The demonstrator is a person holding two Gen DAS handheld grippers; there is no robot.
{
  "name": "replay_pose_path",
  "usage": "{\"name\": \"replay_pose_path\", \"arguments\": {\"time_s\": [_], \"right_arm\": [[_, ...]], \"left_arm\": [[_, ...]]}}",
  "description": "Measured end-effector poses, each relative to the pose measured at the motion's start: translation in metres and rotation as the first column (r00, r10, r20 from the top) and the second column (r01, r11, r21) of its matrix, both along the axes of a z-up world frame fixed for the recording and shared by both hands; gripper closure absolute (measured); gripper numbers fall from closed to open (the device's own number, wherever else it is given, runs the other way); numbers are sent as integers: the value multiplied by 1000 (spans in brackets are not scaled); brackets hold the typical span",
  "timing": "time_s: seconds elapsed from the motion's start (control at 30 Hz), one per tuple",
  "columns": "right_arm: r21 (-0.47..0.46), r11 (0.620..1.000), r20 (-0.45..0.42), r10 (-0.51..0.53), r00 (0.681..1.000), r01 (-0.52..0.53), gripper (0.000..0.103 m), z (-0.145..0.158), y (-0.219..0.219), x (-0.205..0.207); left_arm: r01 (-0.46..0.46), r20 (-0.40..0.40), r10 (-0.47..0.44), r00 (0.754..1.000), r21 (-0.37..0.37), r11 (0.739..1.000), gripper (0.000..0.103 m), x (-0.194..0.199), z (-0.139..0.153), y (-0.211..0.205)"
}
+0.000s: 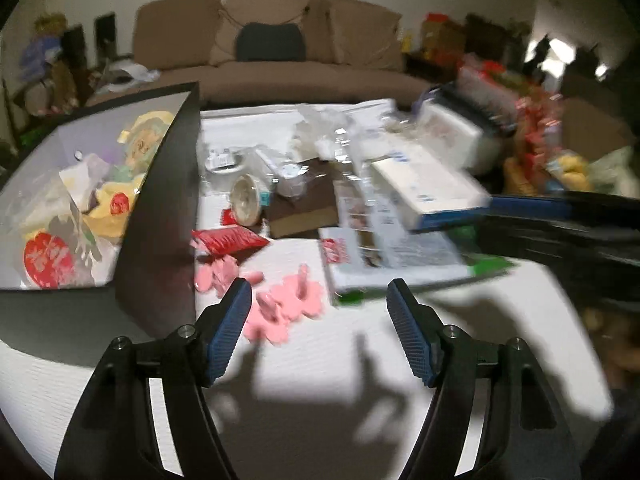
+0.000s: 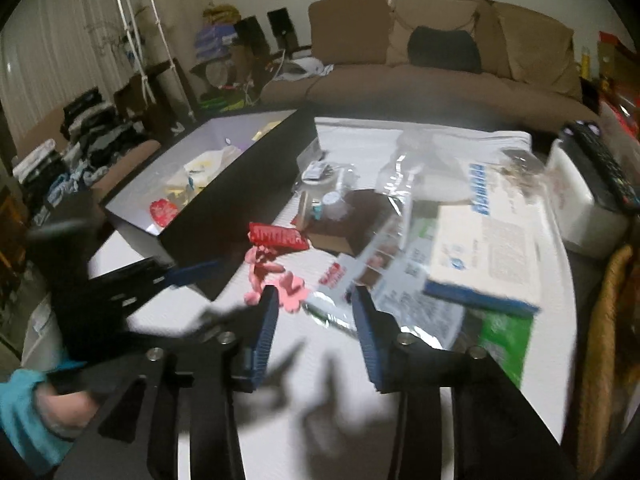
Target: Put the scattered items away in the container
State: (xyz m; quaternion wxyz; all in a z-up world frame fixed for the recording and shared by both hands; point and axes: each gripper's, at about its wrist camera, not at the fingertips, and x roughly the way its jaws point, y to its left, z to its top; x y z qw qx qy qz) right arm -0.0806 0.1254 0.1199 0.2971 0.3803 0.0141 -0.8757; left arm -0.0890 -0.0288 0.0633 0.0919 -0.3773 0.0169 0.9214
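The left gripper (image 1: 318, 300) hangs over the white table (image 1: 320, 360) with its jaws apart and nothing between them, just short of the pink flower-shaped pieces (image 1: 288, 304) lying beside the black container (image 1: 160, 208) at the table's left edge. The right gripper (image 2: 314, 304) also stands apart and empty above the table's near edge. A red packet (image 1: 228, 240) lies beyond the pink pieces, and a white and blue box (image 1: 428, 184) sits tilted on a pile toward the right edge.

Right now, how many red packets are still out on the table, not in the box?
1. The red packet lies on the white table beside the black box wall, just beyond the pink pieces. The clutter of bags and cartons may hide others.
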Motion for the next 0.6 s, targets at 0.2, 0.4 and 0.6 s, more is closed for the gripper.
{"name": "replay_pose_path", "arguments": {"time_s": [0.2, 0.4, 0.6], "right_arm": [[-31, 1000, -1, -3, 1000, 3, 50, 0, 27, 24], [-73, 997, 38, -11, 999, 14, 49, -16, 48, 25], [-109, 994, 61, -9, 998, 16, 49, -28, 56, 25]], "left_arm": [[-117, 1, 117, 993, -113, 987, 36, -29, -30, 18], [-142, -4, 143, 990, -86, 986, 96, -38, -39, 15], [-106, 84, 100, 991, 76, 991, 99, -17, -30, 1]]}}
